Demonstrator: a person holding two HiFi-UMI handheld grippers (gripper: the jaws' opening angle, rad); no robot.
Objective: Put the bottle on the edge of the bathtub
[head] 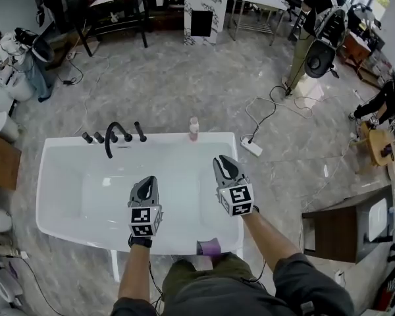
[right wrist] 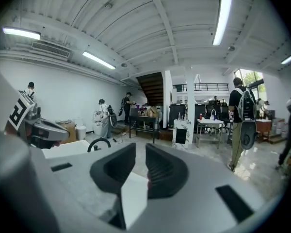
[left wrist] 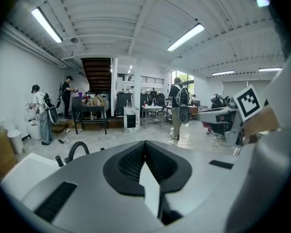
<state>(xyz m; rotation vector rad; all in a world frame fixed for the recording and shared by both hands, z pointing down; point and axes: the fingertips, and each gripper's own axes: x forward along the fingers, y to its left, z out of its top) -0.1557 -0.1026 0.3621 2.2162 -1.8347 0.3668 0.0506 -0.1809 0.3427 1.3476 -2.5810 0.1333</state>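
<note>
Pink bottle (head: 193,128) stands upright on the tub's (head: 46,176) far rim, right of the tap (head: 113,137), as the task wants (who set it there, I can't tell). Left gripper (head: 145,184) hovers above the basin, jaws together, empty. Right gripper (head: 224,164) hovers beside it, jaws slightly apart, empty.

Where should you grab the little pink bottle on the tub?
Probably around its middle, one jaw on each side. The bottle stands upright on the far rim of the bathtub, so come in level from the tub side; the right gripper is nearer.
</note>
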